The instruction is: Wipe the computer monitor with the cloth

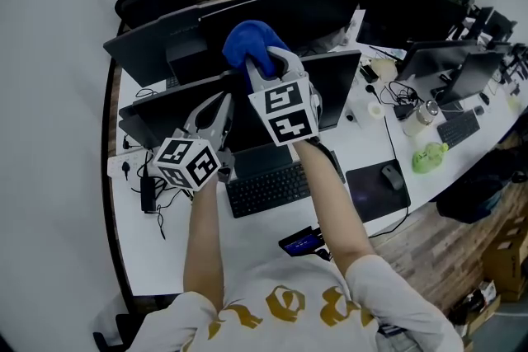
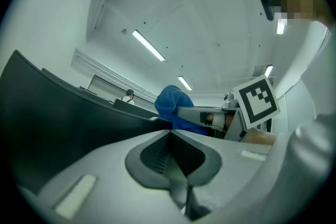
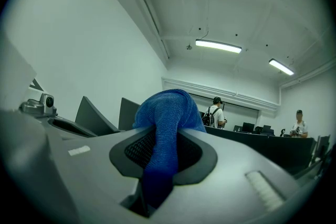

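Note:
A blue cloth (image 1: 250,45) is clamped in my right gripper (image 1: 269,63), which is raised above the top edge of the dark monitor (image 1: 338,91) in front of me. In the right gripper view the cloth (image 3: 167,113) bulges out between the shut jaws of the right gripper (image 3: 163,136). My left gripper (image 1: 219,105) hangs lower and to the left, in front of the same screen. Its jaws are shut with nothing between them (image 2: 171,135). From the left gripper view, the cloth (image 2: 172,104) and the right gripper's marker cube (image 2: 256,100) show ahead, with the monitor (image 2: 47,128) at the left.
A keyboard (image 1: 269,189) lies below the monitor, a mouse (image 1: 393,176) on a dark pad to its right, a phone (image 1: 301,242) near the desk's front edge. More monitors (image 1: 412,12) stand behind and to the right. A green object (image 1: 427,157) and cables clutter the right side.

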A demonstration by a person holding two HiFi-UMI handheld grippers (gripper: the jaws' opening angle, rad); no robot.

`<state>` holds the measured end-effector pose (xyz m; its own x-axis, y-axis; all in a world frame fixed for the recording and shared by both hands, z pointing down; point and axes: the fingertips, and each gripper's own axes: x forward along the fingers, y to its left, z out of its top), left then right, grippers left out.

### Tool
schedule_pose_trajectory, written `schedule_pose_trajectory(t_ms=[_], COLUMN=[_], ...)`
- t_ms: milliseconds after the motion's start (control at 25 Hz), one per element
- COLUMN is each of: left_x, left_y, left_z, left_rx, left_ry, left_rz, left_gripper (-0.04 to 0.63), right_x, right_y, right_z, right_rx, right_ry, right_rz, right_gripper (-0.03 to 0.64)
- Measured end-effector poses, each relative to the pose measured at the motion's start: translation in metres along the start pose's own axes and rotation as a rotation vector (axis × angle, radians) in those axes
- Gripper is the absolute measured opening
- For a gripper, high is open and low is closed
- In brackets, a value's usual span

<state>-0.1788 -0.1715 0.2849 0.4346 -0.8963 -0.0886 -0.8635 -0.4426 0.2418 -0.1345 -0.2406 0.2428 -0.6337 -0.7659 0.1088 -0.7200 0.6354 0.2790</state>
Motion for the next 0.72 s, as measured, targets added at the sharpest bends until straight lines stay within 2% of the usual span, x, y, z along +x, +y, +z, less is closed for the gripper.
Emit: schedule_pose_trajectory(t_ms=[720], left_x=[0.024], left_y=[-0.026], left_z=[-0.014], left_rx=[0.019], left_ry=[0.036], left_rz=[-0.015], left_gripper=[0.0], right_x=[-0.014], right_y=[-0.048], right_z=[-0.021], right_rx=[-0.014], right_ry=[0.007], right_rz=[-0.059], right_gripper=[0.11])
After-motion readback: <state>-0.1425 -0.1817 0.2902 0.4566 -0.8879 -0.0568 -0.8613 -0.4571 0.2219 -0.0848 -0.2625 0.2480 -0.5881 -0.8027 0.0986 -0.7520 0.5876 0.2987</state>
